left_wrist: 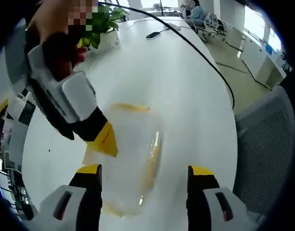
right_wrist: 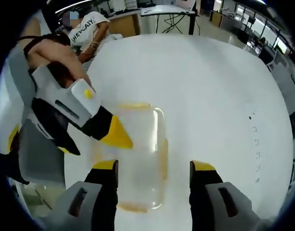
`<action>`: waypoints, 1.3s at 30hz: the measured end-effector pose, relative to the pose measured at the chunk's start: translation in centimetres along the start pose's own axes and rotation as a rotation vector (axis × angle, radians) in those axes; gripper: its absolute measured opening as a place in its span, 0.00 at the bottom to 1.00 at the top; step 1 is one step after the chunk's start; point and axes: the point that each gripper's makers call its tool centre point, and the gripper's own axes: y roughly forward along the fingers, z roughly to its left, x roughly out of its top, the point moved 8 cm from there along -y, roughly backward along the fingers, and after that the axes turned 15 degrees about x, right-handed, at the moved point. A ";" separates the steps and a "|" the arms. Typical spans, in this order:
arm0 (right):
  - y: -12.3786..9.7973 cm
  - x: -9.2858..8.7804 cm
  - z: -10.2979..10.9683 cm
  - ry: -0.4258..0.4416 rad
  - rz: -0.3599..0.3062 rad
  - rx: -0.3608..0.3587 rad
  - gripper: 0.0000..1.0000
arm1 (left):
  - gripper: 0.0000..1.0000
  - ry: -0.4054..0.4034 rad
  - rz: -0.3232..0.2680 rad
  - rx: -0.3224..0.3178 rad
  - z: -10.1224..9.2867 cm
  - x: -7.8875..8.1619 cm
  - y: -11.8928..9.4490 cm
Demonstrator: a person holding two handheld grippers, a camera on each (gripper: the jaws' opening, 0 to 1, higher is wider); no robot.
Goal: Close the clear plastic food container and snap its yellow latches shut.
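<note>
White counter (left_wrist: 186,86) is the biggest thing, round-edged, glossy, and the clear plastic container (right_wrist: 138,154) sits flat on it near the middle; everything else placed off that container. Container is rectangular with rounded corners, see-through, lid looks down on it, yellow latches (right_wrist: 163,159) along its edges, one on the far short side, one on the long side, one at the near end; whether any is snapped, cannot tell, blurred in the left gripper view. Left tongs (left_wrist: 145,180) wide open, jaws straddling the near end of the container (left_wrist: 130,154), holding nothing. Right tongs (right_wrist: 154,175) also wide open, jaws either side of the container's near end, nothing gripped. In each view the other tongs comes in from the side, its yellow tip right at the container's side edge, touching or just above, cannot tell; a hand (left_wrist: 60,48) grips it. Beyond the container: black cable (left_wrist: 205,57) across the counter, a dark remote-like object (left_wrist: 153,34), potted plant (left_wrist: 101,24). Grey mesh chair (left_wrist: 265,144) beside the counter. A seated person in a white shirt (right_wrist: 87,26) past the counter's far edge. Office desks behind, details too small.
</note>
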 end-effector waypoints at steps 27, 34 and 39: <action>-0.9 -2.9 1.8 0.081 -0.057 -0.058 0.65 | 0.71 0.009 0.024 -0.037 3.9 -1.5 0.6; -0.5 -3.5 2.7 0.075 -0.033 -0.054 0.69 | 0.71 0.006 0.034 -0.053 4.5 -1.9 0.7; 0.0 -3.8 3.2 0.062 -0.009 -0.055 0.69 | 0.71 0.045 0.040 -0.079 4.6 -2.1 1.0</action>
